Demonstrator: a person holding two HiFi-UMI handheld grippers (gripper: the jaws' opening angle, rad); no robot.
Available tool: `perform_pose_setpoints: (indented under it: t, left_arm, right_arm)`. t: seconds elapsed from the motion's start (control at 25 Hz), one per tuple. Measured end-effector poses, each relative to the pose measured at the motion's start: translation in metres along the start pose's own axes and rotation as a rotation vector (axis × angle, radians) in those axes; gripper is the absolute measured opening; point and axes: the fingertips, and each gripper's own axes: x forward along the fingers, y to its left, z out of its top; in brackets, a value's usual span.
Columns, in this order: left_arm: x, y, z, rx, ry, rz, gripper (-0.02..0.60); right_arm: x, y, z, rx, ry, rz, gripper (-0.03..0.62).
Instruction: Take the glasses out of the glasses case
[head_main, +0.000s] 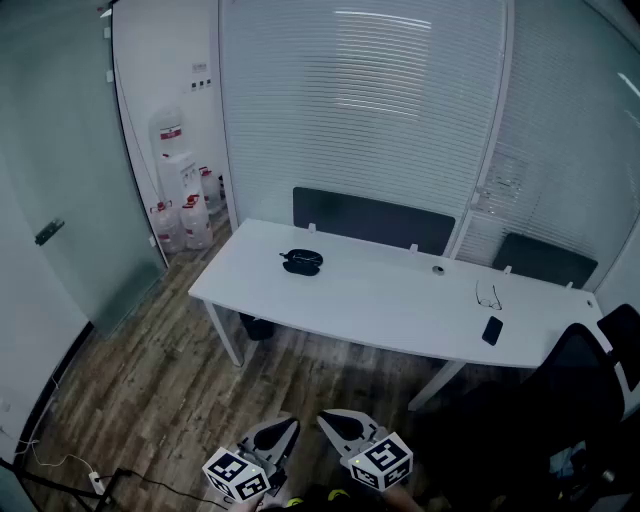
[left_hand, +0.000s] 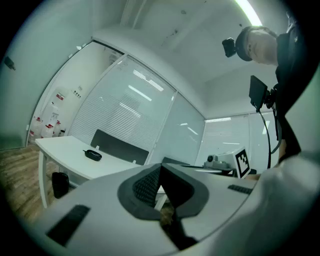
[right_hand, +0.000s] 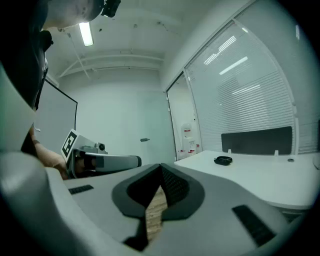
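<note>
While my hands are cut off at the bottom edge of the head view, my left gripper (head_main: 288, 424) and right gripper (head_main: 327, 420) are both fully closed and empty. The black oval glasses case (head_main: 302, 262) lies on the white table (head_main: 400, 300), well apart ahead of them; its lid is too small to judge.

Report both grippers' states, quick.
Left gripper: closed, holding nothing.
Right gripper: closed, holding nothing.
</note>
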Motion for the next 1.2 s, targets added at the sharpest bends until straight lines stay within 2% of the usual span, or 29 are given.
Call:
perform_pose_setpoints:
  t: [0.28, 0.4, 0.84, 1.2]
  left_arm:
    - [-0.009, -0.001, -0.003, -0.013, -0.001, -0.023, 0.003]
    - [-0.012, -0.001, -0.006, -0.021, 0.000, -0.031, 0.003]
    - [-0.024, -0.004, -0.010, -0.029, 0.011, -0.076, 0.003]
    - [-0.030, -0.009, -0.016, -0.034, 0.030, -0.097, 0.003]
  right_arm:
    - [-0.001, 0.006, -0.001, 0.050, -0.024, -0.008, 0.017]
    - [-0.002, 0.014, -0.004, 0.029, -0.008, 0.013, 0.016]
    - [0.000, 0.029, -0.014, -0.014, 0.031, -0.028, 0.017]
    - [0.003, 0.036, -0.029, 0.004, 0.076, -0.054, 0.018]
